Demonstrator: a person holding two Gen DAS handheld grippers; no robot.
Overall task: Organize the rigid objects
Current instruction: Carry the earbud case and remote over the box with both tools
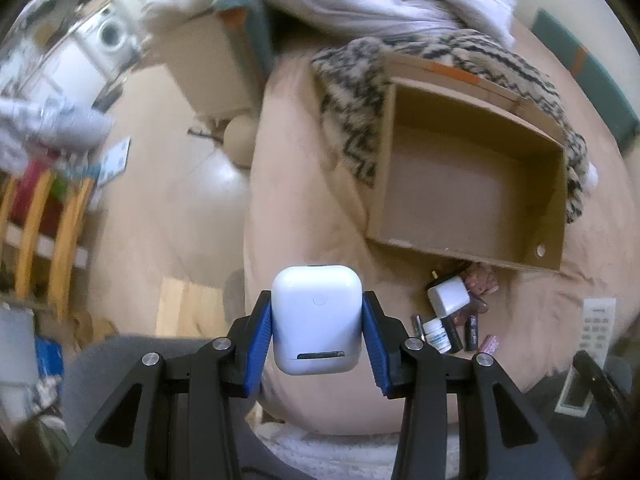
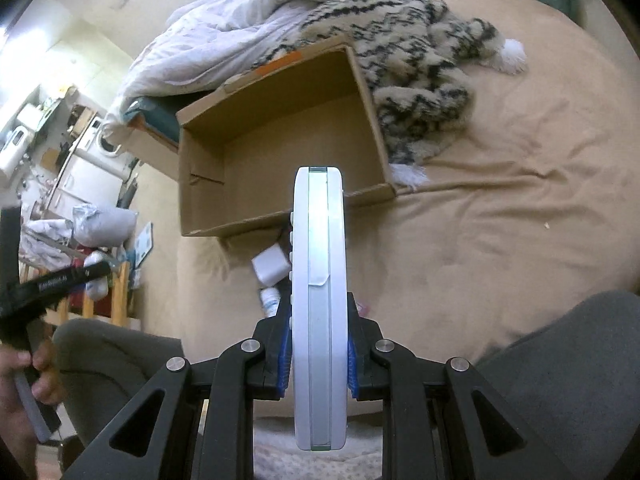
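While both claws are loaded, the scene holds the following items.

Left gripper [image 1: 316, 320]: blue pads clamped on either side of a white earbud case [image 1: 316, 318], held upright above the near edge of the bed. The case shows a round button on its face and a dark slot near its bottom.

Right gripper [image 2: 318, 344]: jaws clamped on a white remote control [image 2: 318, 308], gripped edge-on so that its thin side faces the camera, a row of small buttons showing down its left edge. The remote stands in front of the box's near wall in this view.

Cardboard box [image 1: 472, 184]: 1, open at the top, interior bare, resting on the tan bedsheet [image 2: 500, 220]. A hole shows in its near wall in the left wrist view.

Loose items on the sheet just in front of the box: 1 white charger plug [image 1: 448, 294], 1 small white bottle [image 1: 436, 334] with a blue label, several dark batteries [image 1: 472, 330], 1 small pink item [image 1: 491, 345]. The plug [image 2: 271, 266] and the bottle [image 2: 270, 302] also show in the right wrist view, partly hidden behind the remote.

Behind the box: 1 zigzag-patterned fleece blanket [image 2: 416, 68], touching the box's far side, and 1 white duvet [image 2: 256, 28] beyond it.
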